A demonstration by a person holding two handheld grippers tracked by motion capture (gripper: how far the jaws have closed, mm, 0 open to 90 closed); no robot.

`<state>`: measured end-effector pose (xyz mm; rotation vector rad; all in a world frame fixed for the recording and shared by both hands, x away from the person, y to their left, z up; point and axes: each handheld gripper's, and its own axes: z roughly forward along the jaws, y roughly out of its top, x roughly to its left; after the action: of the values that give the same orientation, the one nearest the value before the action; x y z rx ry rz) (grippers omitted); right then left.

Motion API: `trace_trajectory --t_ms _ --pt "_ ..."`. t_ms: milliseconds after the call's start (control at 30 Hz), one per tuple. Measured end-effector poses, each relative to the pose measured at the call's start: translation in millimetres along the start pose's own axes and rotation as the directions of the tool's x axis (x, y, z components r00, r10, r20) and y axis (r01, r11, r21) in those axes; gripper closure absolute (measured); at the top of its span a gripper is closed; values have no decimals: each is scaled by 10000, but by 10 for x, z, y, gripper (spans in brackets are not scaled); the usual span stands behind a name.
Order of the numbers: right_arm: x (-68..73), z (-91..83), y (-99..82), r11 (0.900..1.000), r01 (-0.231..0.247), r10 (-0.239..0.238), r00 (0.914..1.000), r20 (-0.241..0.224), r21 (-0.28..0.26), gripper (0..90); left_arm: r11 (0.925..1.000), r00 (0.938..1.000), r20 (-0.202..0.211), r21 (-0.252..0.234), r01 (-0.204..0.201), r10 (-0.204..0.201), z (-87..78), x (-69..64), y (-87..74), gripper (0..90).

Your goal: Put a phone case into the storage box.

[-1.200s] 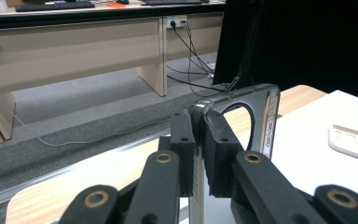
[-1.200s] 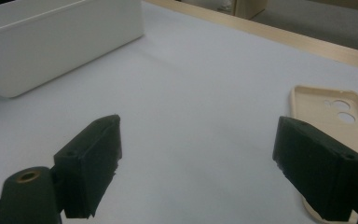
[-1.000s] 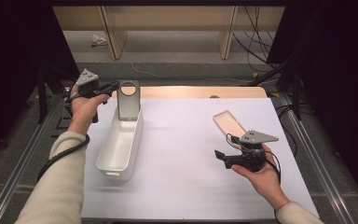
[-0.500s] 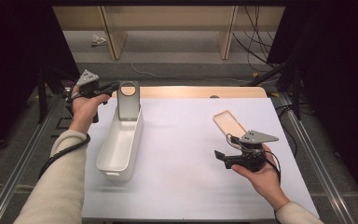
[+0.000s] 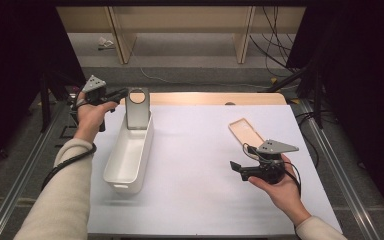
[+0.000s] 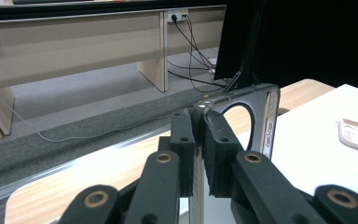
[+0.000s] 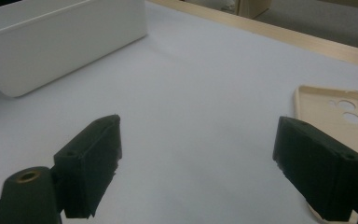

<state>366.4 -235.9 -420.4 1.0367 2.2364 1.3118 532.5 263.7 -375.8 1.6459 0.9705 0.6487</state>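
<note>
White tabletop (image 5: 195, 165), wooden strip along far edge. Left gripper (image 5: 121, 93) clamped on upper edge of grey phone case (image 5: 137, 109), held upright over far end of white bin (image 5: 128, 155) near left edge. Right gripper (image 5: 235, 167) jaws wide apart, empty, just beside beige phone case (image 5: 245, 131) toward right edge.

This looks like a lab: a bench (image 5: 190, 150) under a white sheet stands between black curtains (image 5: 360, 75), with metal rails (image 5: 25, 170), loose cables (image 5: 275, 30) and a wall socket (image 6: 177, 15) behind.
</note>
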Motion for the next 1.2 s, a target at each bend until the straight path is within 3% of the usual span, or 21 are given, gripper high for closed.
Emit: trace_trajectory --t_ms 1200 --pt "-2 0 -1 10000 2 -2 10000 -4 2 162 9993 9998 75 310 197 -200 66 56 -104 825"
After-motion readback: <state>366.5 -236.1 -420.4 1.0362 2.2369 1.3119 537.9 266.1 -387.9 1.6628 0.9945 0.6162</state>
